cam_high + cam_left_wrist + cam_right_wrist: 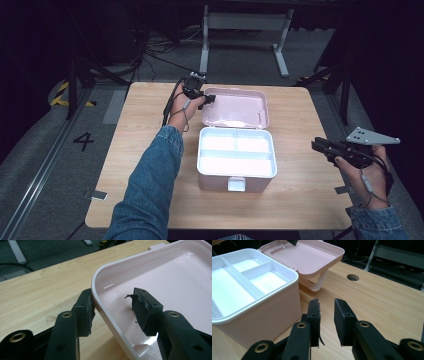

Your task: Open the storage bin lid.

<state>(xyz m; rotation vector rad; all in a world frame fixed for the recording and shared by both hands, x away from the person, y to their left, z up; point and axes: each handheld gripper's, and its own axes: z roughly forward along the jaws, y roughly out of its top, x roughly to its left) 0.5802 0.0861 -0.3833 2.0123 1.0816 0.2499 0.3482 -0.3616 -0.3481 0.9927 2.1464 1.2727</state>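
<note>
Pink box (235, 172) sat mid-tabletop (300, 200), base at about 6 o'clock of centre, already open. Lid (235, 107) lay flipped back toward 12 o'clock, resting low behind the base, handle propped on the tabletop in the right claw view. White divider tray (236, 152) inside looked empty, three compartments. Left claw (209, 98) sat at the lid's 9 o'clock corner, lid rim (100, 305) between its two pads: outer pad just at the rim, inner pad clearly apart from it, so jaws were parted and not gripping. Judged: opening done, lid being let go; left hand yet to pull clear. Right claw (317, 145) hovered at 3 o'clock of the box, well apart, jaws a narrow gap, holding nothing. Round cable hole (352, 277) in the tabletop near 1 o'clock of the lid. Floor beyond held a grey stand (245, 22) and loose cables; nothing blocked either claw.
</note>
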